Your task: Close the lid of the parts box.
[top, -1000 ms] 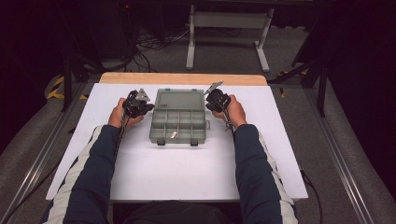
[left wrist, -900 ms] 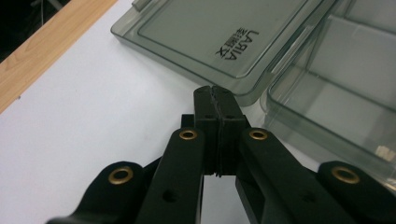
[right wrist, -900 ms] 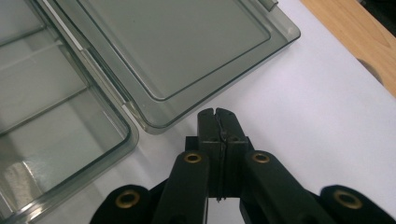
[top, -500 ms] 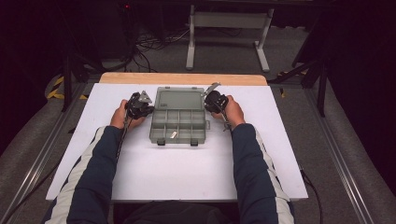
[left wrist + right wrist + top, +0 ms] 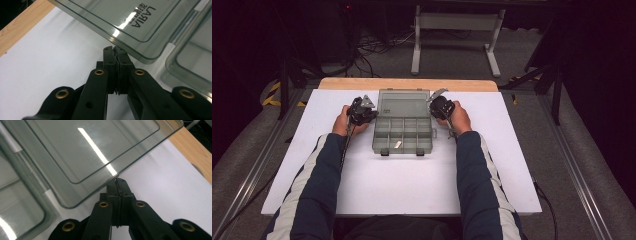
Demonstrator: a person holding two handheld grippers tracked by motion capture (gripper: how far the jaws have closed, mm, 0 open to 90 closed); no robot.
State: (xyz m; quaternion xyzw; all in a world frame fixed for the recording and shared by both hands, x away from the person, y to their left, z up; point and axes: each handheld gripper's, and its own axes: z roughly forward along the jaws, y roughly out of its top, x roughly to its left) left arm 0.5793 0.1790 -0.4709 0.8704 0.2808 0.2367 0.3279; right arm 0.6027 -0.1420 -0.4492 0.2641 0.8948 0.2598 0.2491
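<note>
A clear plastic box sits in the middle of the white tabletop, its lid open at the far side. The left gripper and right gripper are both squeezed tight with nothing inside, tips at the lid's edges.

A white table with a wooden strip along its far edge. A clear grey compartment box lies open on it, near the middle.

The transparent lid of the compartment box bears the embossed brand "LARIA" with small unreadable characters beside it.
</note>
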